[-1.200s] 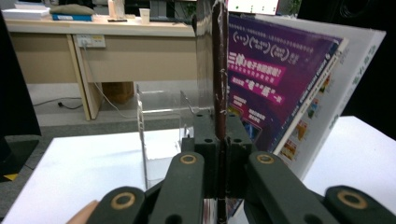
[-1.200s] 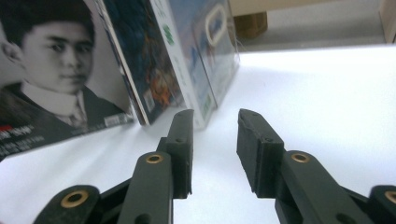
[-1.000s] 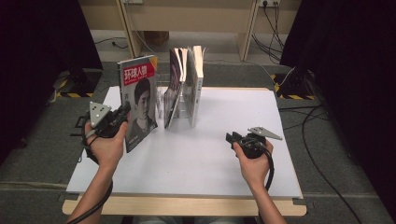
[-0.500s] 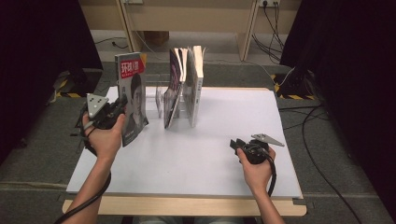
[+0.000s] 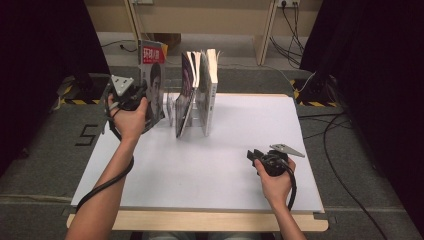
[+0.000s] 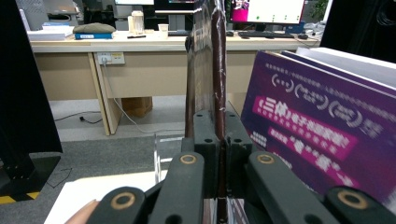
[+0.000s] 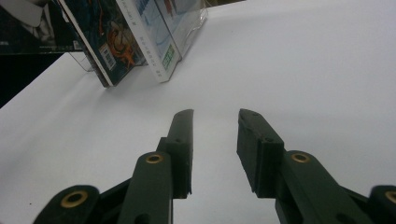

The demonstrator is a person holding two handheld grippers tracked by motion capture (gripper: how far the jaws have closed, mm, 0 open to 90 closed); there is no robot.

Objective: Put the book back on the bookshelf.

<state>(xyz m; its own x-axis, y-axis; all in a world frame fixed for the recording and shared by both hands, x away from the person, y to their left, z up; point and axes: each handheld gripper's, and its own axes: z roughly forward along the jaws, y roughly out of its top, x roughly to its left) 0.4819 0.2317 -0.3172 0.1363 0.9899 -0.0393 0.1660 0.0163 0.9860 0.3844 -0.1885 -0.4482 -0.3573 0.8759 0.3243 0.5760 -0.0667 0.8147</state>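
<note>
A magazine [image 5: 152, 75] with a portrait cover and a red title block stands upright at the table's back left, off the white table top [image 5: 210, 165]. My left gripper [image 5: 139, 96] is shut on its lower edge. In the left gripper view the magazine [image 6: 212, 56] rises edge-on from the shut jaws of the left gripper [image 6: 217, 128]. Just right of it, several books [image 5: 197, 92] lean in a clear rack [image 5: 170, 107]. My right gripper [image 5: 251, 155] rests low at the front right, open with nothing in it. In the right gripper view the right gripper [image 7: 215, 119] points at the books [image 7: 135, 37].
A purple-covered book [image 6: 322, 130] stands close to the right of the held magazine. The table's wooden front edge [image 5: 200, 221] runs below the hands. Cables lie on the floor [image 5: 345, 125] at the right. A desk [image 6: 140, 70] stands behind the table.
My left hand has carried the magazine toward the back of the table and nearer the rack, turning it more upright. The right hand has sunk slightly toward the front edge.
</note>
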